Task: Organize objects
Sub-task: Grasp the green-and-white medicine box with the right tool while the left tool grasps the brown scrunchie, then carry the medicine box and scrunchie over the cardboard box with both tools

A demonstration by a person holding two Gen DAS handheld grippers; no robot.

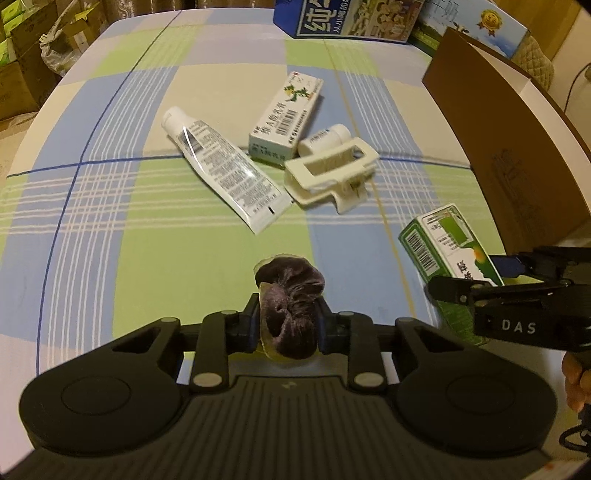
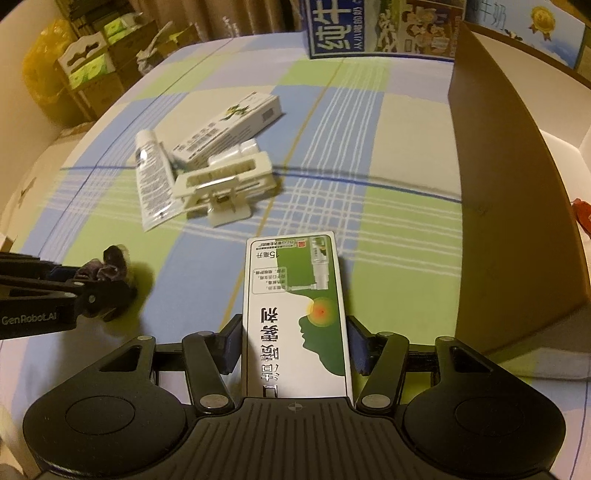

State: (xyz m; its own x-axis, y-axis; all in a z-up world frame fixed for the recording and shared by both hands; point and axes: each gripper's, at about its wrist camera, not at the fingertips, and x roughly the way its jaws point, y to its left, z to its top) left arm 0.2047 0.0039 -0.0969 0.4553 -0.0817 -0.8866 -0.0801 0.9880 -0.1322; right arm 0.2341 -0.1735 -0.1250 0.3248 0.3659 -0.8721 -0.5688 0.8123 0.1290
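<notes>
The right gripper (image 2: 293, 350) carries the letters "DAS" on its side in the left wrist view, and the left gripper (image 1: 288, 325) shows "GenRobot.AI" in the right wrist view. The green and white box (image 2: 295, 314) held by the right gripper has Chinese characters, the print "15" with two characters after it, a barcode on one side, and a green head silhouette with a red and yellow spot. The gripper's fingers (image 2: 232, 347) are closed against both long sides of this box, which points forward above the counter (image 2: 388, 206) with its checked cloth.

The left gripper is clamped on a dark purple velvet scrunchie (image 1: 290, 314), which sits bunched between the fingers, with some clear wrapping around it.

Farther on the counter lie a white tube (image 1: 225, 170) with small black text, a white carton with a plant drawing (image 1: 284, 116) and a barcode, a small white bottle (image 1: 325, 138) just beside it, and a cream hair claw clip (image 1: 328, 175) touching the tube's end. A blue milk carton box (image 1: 347, 16) with large Chinese characters stands at the far edge. A brown cardboard box (image 2: 513, 206) stands at the right.
</notes>
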